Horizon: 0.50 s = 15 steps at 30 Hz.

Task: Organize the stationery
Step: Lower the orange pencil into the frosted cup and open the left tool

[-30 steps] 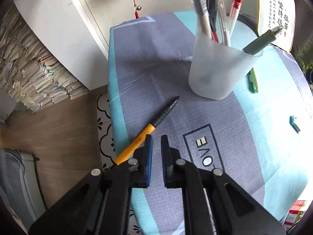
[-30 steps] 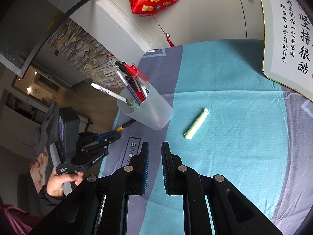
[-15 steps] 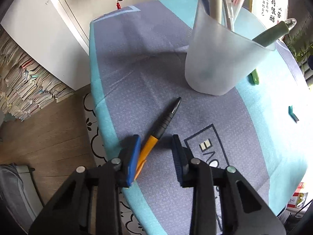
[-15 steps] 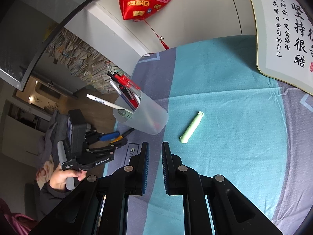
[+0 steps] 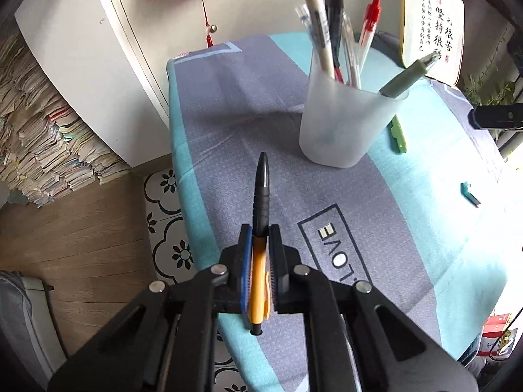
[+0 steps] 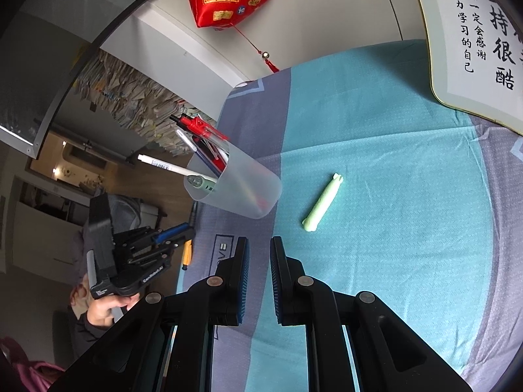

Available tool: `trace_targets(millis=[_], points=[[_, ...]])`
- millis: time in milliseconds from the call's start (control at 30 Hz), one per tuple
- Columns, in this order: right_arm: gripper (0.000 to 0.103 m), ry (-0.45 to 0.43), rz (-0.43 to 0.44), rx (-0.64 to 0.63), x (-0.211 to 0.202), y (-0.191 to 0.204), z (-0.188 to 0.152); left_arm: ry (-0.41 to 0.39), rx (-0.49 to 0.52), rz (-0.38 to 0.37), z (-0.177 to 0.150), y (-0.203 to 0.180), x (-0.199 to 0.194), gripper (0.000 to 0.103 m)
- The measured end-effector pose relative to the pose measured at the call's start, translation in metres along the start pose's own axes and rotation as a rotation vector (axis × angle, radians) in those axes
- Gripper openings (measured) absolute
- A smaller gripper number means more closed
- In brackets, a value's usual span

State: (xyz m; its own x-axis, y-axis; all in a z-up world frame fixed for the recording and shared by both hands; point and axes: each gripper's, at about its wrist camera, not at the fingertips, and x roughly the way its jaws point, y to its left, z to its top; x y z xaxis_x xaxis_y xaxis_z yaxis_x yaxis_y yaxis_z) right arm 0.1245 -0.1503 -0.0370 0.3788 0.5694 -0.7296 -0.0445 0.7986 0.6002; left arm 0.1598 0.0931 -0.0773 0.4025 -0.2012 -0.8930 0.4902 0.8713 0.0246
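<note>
An orange pen with a black front half (image 5: 261, 192) sits between the blue pads of my left gripper (image 5: 260, 233). The jaws are closing and press on its orange barrel; the black tip points toward the frosted cup (image 5: 340, 124). The cup holds several pens and stands on the cloth-covered table (image 5: 228, 98). In the right wrist view the cup (image 6: 242, 189) is far left, and the left gripper (image 6: 183, 233) holds the pen (image 6: 187, 254) at the table's left edge. My right gripper (image 6: 260, 248) hovers over the cloth, jaws nearly together with nothing between them. A pale green pen (image 6: 322, 204) lies just beyond it.
The green pen (image 5: 398, 132) lies to the right of the cup, and a small teal piece (image 5: 469, 192) lies further right. A calligraphy board (image 5: 431, 23) leans at the back right. The table's left edge drops to a wooden floor (image 5: 81, 228). A hand (image 6: 104, 307) grips the left tool.
My left gripper opened around the pen lying on the cloth, then shut on its orange barrel and lifted it a little. The right gripper has barely moved.
</note>
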Motion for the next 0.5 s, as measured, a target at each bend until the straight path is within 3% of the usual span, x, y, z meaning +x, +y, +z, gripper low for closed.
trace_targets(millis=[333, 500], points=[[0.013, -0.008, 0.011, -0.025, -0.005, 0.011, -0.002, -0.261, -0.021, -0.067, 0.014, -0.012, -0.085, 0.008], [0.013, -0.015, 0.027, -0.012, -0.012, 0.011, -0.004, -0.362, -0.025, -0.104, 0.035, -0.024, -0.106, 0.008]])
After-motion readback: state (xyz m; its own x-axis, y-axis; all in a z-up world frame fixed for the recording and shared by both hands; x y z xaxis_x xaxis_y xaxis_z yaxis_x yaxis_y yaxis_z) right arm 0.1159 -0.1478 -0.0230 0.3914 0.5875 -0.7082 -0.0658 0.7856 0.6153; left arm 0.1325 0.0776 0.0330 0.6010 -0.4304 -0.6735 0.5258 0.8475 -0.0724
